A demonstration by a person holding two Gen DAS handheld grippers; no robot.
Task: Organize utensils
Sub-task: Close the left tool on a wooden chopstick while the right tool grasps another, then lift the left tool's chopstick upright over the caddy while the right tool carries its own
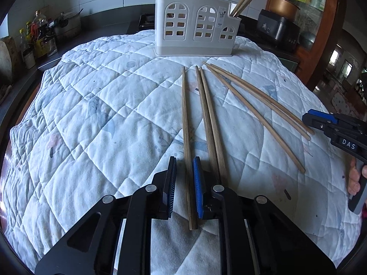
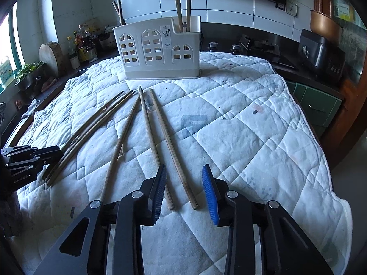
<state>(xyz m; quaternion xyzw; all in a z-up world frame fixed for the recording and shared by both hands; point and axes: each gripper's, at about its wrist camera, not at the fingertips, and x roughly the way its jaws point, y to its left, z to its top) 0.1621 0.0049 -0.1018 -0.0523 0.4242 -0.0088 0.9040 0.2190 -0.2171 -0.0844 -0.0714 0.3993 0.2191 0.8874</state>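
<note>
My left claw [image 1: 184,171] sat low over the quilt with one chopstick [image 1: 186,123] running between its pads; a gap showed on the left pad side, so not clamped yet, jaws loose around it. My right claw [image 2: 184,183] was likewise unclamped, straddling the near ends of two chopsticks [image 2: 170,146], pads clear of both. Six sticks lay loose on the quilted cloth [image 1: 96,105], fanned with far tips converging toward the white holder [image 1: 195,23], probably so each could be taken by its near end and dropped in. Holder stood upright at the far edge, a few chopsticks already standing in it. Its small label was too small to read. Readable writing: "DAS" on the right claw's body, seen from the left camera.
</note>
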